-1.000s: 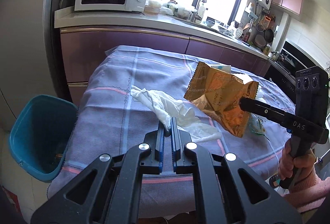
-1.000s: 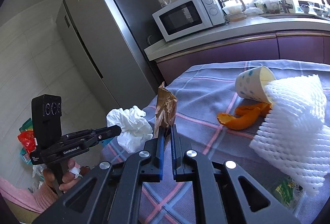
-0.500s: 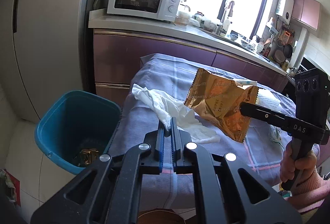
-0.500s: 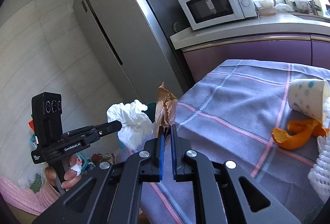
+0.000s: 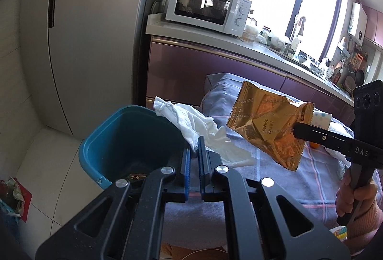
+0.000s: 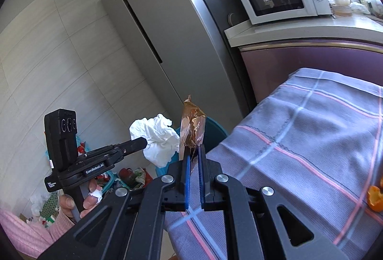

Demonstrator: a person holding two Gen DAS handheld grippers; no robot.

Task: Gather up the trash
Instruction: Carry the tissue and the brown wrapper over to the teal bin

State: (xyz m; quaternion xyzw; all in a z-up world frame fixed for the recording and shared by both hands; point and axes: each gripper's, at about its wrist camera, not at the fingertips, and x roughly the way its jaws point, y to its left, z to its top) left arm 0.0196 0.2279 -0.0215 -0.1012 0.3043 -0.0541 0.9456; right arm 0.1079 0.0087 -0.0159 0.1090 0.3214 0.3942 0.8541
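Note:
My left gripper is shut on a crumpled white tissue that hangs over the near rim of the teal trash bin. From the right wrist view the same tissue shows at the tip of the left gripper. My right gripper is shut on a gold snack wrapper, held upright beside the table edge. In the left wrist view the wrapper hangs from the right gripper above the checked tablecloth.
The bin stands on the floor between the table and a tall grey fridge, with some trash at its bottom. A microwave sits on the counter behind. An orange peel lies on the cloth at right. Bags lie on the floor.
Both grippers have swung left off the table toward the bin, carrying the tissue and the wrapper. The bin has come closer and more central in the left wrist view.

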